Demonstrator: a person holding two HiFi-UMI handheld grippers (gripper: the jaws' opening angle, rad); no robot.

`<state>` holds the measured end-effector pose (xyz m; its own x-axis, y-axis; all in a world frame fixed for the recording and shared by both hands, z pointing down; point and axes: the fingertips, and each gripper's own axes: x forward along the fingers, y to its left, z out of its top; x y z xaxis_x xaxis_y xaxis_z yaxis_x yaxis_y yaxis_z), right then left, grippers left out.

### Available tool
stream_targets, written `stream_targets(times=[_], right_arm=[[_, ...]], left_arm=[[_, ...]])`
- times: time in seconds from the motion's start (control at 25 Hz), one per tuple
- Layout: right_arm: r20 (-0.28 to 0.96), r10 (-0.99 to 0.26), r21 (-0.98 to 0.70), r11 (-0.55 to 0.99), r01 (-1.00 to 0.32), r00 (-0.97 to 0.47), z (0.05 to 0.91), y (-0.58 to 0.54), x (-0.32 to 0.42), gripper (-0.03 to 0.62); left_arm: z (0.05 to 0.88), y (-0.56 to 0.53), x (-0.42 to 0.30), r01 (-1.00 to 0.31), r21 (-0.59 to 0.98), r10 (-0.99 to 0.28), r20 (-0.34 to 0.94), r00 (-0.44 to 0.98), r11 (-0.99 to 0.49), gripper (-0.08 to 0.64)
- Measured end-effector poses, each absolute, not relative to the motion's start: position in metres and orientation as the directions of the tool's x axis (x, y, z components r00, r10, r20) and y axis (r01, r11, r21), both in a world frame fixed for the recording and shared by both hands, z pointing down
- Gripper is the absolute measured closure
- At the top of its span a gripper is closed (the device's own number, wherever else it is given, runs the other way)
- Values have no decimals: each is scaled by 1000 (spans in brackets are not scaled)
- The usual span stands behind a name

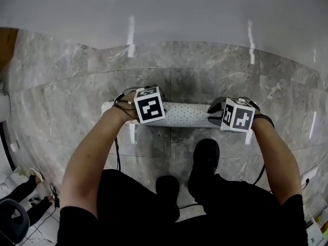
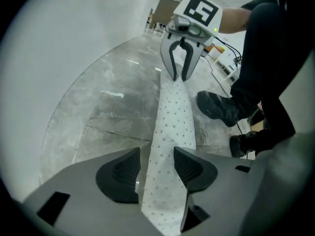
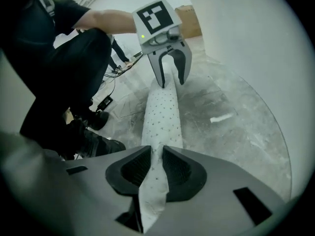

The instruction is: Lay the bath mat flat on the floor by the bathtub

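Note:
The bath mat (image 1: pixel 187 114) is white with small dark dots. It is bunched into a long strip that spans between my two grippers, over the grey floor in front of the white bathtub (image 1: pixel 164 14). My left gripper (image 1: pixel 154 109) is at the strip's left end. In the left gripper view the mat (image 2: pixel 172 117) runs between the jaws, and my left gripper (image 2: pixel 156 168) stands open, its left pad clear of the cloth. My right gripper (image 1: pixel 225 114) is at the right end. In the right gripper view my right gripper (image 3: pixel 156 168) is shut on the mat (image 3: pixel 162 117), both pads pinching it.
Grey marble floor tiles (image 1: pixel 77 91) lie between the tub wall and the person's black shoes (image 1: pixel 205 158). Black cables (image 1: pixel 117 155) trail from the grippers. Small objects and a chair base (image 1: pixel 15 209) sit at the lower left.

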<state>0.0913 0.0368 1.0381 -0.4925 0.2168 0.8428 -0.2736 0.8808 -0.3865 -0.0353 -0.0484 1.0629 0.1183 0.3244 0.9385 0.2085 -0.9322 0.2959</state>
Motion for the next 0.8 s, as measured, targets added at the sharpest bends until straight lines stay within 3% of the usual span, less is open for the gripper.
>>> stream_targets(times=[0.12,0.24,0.36,0.52,0.8], right_arm=[[839,225,-365,908,-206,-495,1024,40,87,526],[822,259,-380,913,-150,-508,1014,48,80,531],[820,241,-371,915,-160,-520,1010,45,80,532],[866,72,-244,925,-292,-495,1016,11,94,533],[883,-332,166,882,-440,-331,1009,-56,112,537]], left_arm=[[1064,-35,-38,257,328,357,931,76,-909,425],[1060,-27,-43,281,364,394,918,55,-888,454],[1055,-32,-42,313,318,354,933,66,-895,482],[1048,-60,-34,288,184,229,964,132,-940,497],[1038,-108,-23,201,-105,-60,974,220,-974,492]])
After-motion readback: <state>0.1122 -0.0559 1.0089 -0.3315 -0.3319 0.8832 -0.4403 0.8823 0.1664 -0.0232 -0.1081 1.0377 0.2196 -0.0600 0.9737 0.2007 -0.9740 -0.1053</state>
